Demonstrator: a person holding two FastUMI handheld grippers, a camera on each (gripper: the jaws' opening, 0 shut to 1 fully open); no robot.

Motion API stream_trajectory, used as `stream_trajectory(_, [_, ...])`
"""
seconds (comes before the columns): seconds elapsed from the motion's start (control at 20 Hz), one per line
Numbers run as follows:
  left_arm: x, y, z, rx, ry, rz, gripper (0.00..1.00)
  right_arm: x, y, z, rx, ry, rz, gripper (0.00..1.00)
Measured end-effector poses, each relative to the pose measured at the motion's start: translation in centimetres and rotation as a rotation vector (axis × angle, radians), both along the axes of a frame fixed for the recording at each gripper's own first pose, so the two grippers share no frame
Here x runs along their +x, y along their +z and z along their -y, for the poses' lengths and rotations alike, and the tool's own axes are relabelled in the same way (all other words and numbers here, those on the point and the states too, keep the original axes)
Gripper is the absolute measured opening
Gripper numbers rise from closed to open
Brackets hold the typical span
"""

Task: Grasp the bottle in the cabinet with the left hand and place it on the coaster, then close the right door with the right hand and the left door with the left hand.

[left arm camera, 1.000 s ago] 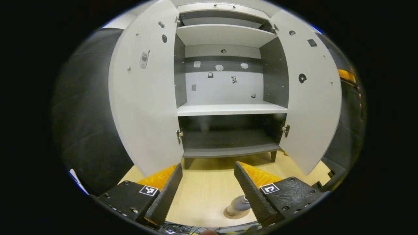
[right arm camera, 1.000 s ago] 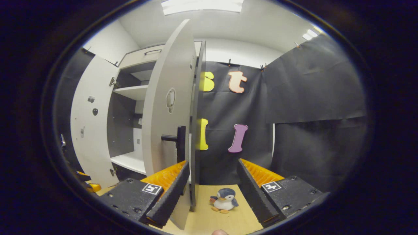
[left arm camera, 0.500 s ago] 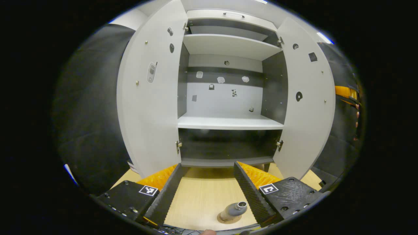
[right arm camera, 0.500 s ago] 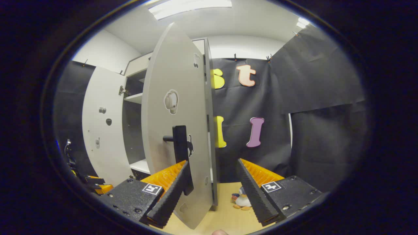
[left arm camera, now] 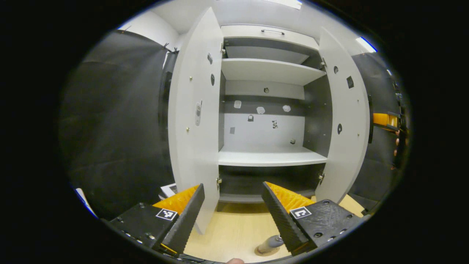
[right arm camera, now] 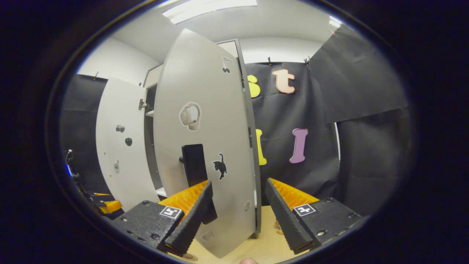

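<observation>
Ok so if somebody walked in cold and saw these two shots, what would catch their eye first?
Probably the big grey cabinet standing open in the left gripper view, its pale shelves bare. Next, the right door looming close in the right gripper view, with a black handle and a cat sticker, just ahead of the open right gripper. Low in the left gripper view, the bottle stands on the coaster beside the open left gripper.

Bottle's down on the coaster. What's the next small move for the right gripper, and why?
Probably keep pushing the grey right cabinet door toward the cabinet. It stands partly open, the open right gripper sits at its outer face beside the black handle, and the grey metal bottle already stands on the round cork coaster.
</observation>
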State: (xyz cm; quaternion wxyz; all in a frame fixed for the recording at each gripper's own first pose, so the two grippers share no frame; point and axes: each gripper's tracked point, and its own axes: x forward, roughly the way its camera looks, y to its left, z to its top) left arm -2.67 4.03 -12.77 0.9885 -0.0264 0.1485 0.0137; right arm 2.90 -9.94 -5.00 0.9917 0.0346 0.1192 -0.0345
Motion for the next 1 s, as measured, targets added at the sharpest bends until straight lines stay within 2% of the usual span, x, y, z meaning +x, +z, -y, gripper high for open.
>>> stream_trajectory(0.15, [0.1, 1.7, -1.5, 0.007, 0.020, 0.032, 0.99, 0.5, -0.1, -0.8, 0.000, 0.009, 0.002, 0.96])
stream_trajectory(0.25, [0.2, 2.3, -2.3, 0.010, 0.016, 0.041, 0.96, 0.8, -0.3, -1.6, -0.001, 0.022, -0.003, 0.96])
stream_trajectory(0.35, [0.1, 2.7, -3.2, 0.013, 0.018, 0.049, 0.99, 1.5, -0.5, -2.5, -0.001, 0.035, -0.004, 0.96])
stream_trajectory(0.45, [0.0, 2.8, -4.5, 0.024, 0.045, 0.051, 0.95, 2.0, -1.0, -4.0, 0.004, 0.068, -0.012, 0.96])
stream_trajectory(0.55, [0.0, 3.0, -5.6, 0.027, 0.065, 0.055, 0.95, 2.8, -1.4, -5.9, 0.012, 0.110, -0.022, 0.96])
stream_trajectory(0.6, [0.1, 2.9, -5.8, 0.011, 0.056, 0.060, 0.99, 3.3, -1.8, -6.7, 0.006, 0.114, -0.030, 0.96])
stream_trajectory(0.65, [0.1, 2.7, -5.9, -0.007, 0.049, 0.051, 0.92, 3.7, -2.3, -6.9, -0.008, 0.107, -0.041, 0.96])
stream_trajectory(0.75, [0.0, 2.1, -7.5, -0.012, 0.077, 0.034, 0.95, 4.4, -3.0, -8.0, -0.023, 0.113, -0.059, 0.96])
stream_trajectory(0.8, [-0.1, 2.2, -8.2, -0.012, 0.092, 0.032, 0.92, 4.7, -3.2, -8.8, -0.023, 0.126, -0.063, 0.97])
stream_trajectory(0.85, [0.0, 2.4, -8.9, -0.013, 0.106, 0.033, 0.99, 4.8, -3.2, -9.5, -0.028, 0.134, -0.062, 0.96])
stream_trajectory(0.95, [0.2, 3.0, -10.5, -0.014, 0.135, 0.039, 0.99, 4.8, -2.9, -10.1, -0.043, 0.145, -0.053, 0.96])
stream_trajectory(1.0, [0.4, 3.2, -11.2, -0.009, 0.147, 0.039, 0.99, 4.7, -2.8, -10.1, -0.050, 0.146, -0.050, 0.92])
